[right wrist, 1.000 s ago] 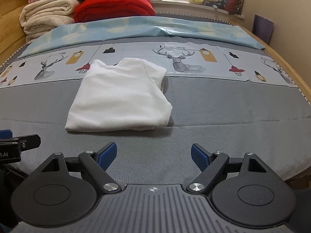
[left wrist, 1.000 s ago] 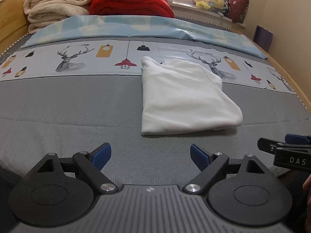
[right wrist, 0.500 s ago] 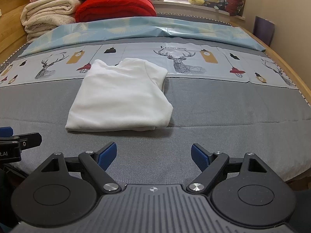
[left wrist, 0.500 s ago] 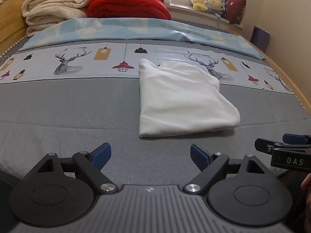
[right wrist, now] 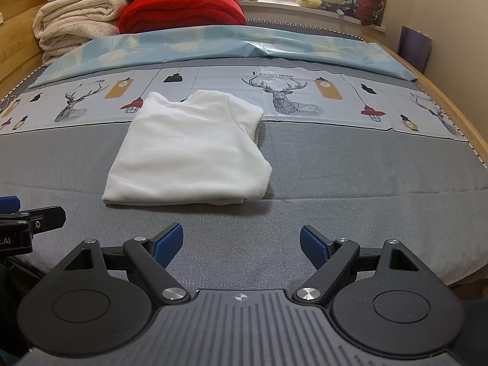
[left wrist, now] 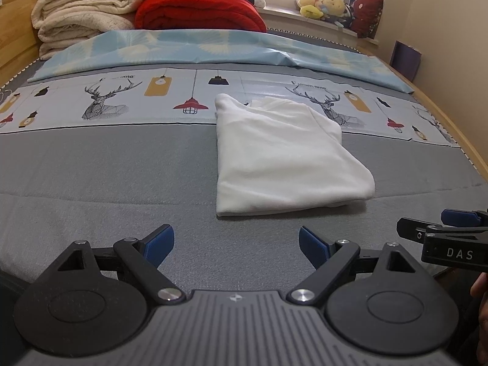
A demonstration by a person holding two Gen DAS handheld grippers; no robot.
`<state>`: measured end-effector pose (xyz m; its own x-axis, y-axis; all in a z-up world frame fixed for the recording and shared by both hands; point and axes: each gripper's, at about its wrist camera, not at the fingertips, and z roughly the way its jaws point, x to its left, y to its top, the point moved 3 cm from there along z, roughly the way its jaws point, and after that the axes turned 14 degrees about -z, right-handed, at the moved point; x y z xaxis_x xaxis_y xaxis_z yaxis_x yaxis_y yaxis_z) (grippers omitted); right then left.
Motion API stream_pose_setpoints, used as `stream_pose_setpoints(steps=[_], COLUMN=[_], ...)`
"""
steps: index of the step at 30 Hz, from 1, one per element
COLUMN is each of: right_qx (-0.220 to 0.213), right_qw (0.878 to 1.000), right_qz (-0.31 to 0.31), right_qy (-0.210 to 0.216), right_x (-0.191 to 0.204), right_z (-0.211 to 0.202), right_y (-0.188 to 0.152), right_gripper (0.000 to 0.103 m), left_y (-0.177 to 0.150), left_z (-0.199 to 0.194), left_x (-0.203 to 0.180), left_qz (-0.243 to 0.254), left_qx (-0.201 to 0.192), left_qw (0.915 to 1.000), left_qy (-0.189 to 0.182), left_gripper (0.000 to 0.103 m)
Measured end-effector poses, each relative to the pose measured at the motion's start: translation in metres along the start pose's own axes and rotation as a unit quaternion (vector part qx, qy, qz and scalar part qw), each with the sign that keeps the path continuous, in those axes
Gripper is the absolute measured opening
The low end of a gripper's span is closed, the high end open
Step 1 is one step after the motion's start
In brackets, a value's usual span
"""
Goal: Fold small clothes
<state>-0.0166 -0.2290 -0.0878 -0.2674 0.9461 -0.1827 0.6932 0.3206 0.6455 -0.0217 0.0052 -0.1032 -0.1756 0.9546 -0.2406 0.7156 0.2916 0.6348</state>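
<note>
A small white garment (left wrist: 283, 158) lies folded into a rough rectangle on the grey bed cover (left wrist: 106, 167); it also shows in the right wrist view (right wrist: 192, 155). My left gripper (left wrist: 236, 244) is open and empty, near the bed's front edge, short of the garment's near hem. My right gripper (right wrist: 241, 242) is open and empty, also short of the garment, a little to its right. The right gripper's side shows at the right edge of the left wrist view (left wrist: 448, 238). The left gripper's side shows at the left edge of the right wrist view (right wrist: 27, 219).
A printed deer-and-lamp strip (left wrist: 116, 100) and a light blue sheet (left wrist: 213, 48) lie behind the garment. Folded cream blankets (left wrist: 82, 15) and a red quilt (left wrist: 198, 12) are stacked at the head. Plush toys (left wrist: 320, 6) sit on the windowsill. A wooden bed rail (right wrist: 457, 106) runs along the right.
Both grippers stay open and empty. The left wrist view has drifted slightly, so the garment sits a little lower and more to the left in frame. The garment has not moved.
</note>
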Motion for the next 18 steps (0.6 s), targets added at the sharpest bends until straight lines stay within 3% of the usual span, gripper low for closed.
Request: stream_pose_setpoints(steps=[7, 10, 18], right_qx=[0.000, 0.000, 0.001], right_qw=[1.000, 1.000, 1.000], right_qz=[0.000, 0.000, 0.000], right_qy=[0.000, -0.001, 0.000], right_x=[0.0004, 0.0007, 0.0005], right_z=[0.0000, 0.0000, 0.0000], right_y=[0.0002, 0.0004, 0.0003], right_gripper=[0.085, 0.085, 0.085], left_y=[0.0004, 0.0005, 0.0015], left_z=[0.0000, -0.0001, -0.0024], left_x=[0.0003, -0.0001, 0.0020], left_qz=[0.002, 0.002, 0.006], left_qx=[0.000, -0.001, -0.003], left_qw=[1.0000, 1.0000, 1.0000], left_qy=[-0.001, -0.001, -0.006], left_gripper=[0.092, 0.100, 0.100])
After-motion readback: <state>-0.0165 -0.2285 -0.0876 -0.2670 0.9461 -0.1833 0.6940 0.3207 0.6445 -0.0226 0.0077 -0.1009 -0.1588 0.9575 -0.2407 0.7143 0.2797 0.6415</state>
